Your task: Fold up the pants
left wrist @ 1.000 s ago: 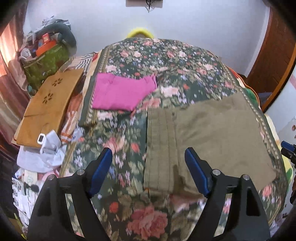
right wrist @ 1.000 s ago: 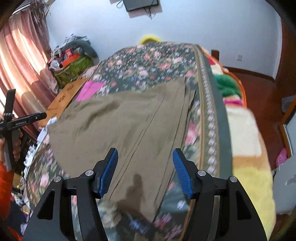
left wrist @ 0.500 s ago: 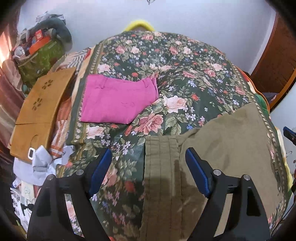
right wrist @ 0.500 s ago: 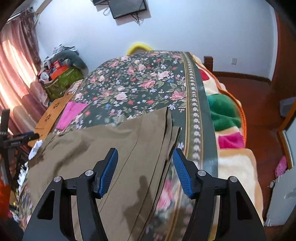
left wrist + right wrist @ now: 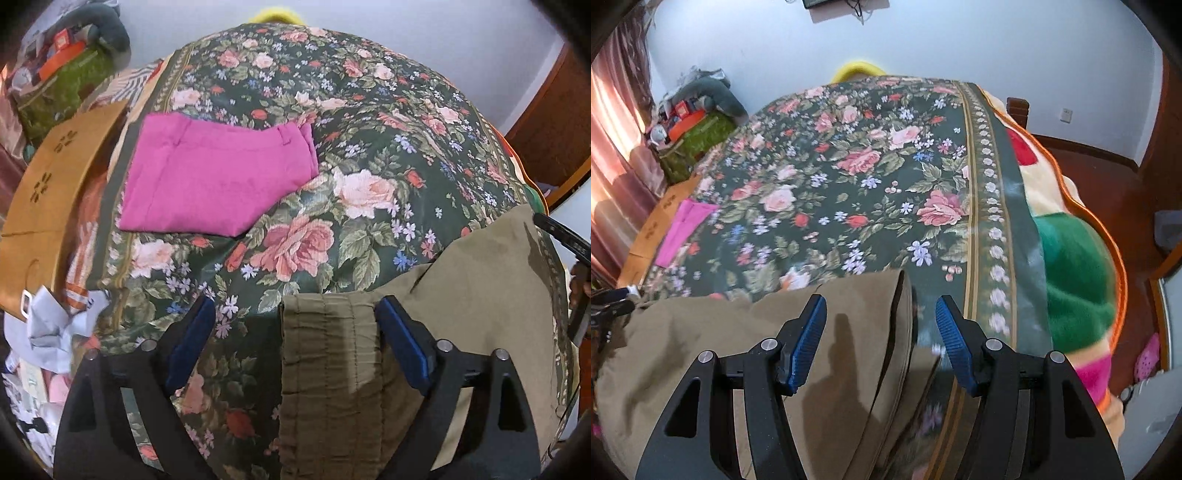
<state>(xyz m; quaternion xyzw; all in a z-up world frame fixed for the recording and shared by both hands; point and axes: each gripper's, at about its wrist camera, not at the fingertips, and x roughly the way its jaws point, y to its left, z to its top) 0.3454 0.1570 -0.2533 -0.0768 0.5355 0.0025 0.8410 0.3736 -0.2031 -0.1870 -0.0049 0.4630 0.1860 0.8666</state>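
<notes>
**A:** How do the olive pants (image 5: 461, 314) look?

**B:** They are a plain khaki-olive cloth, spread flat over the near part of the floral bedspread (image 5: 351, 122). In the left wrist view the waistband (image 5: 327, 354) lies nearest, gathered into puckered ridges with rows of stitching running along it. The rest of the cloth stretches off to the right, smooth apart from a few soft creases. In the right wrist view the other end shows stacked layers, with dark seam lines along the edge near the bedspread's bordered side.

**A:** And the grippers?

**B:** The left gripper (image 5: 295, 325) has its blue-padded fingers spread wide, holding nothing. The waistband's far left corner lies between them, with the right pad at the band's right edge (whether it touches the cloth cannot be told). The right gripper (image 5: 881, 325) is likewise wide apart and empty-handed, and the layered edge of the pants lies between its fingers.

**A:** Anything else on the bed?

**B:** Folded pink pants (image 5: 218, 177) lie far and to the left, well apart from the olive pair. A tan board (image 5: 55, 177) with flower-shaped cut-outs leans off the bed's left side.

**A:** Any writing or labels?

**B:** None can be read in either view; the boxes piled in the far left corner are too small and blurred.
</notes>
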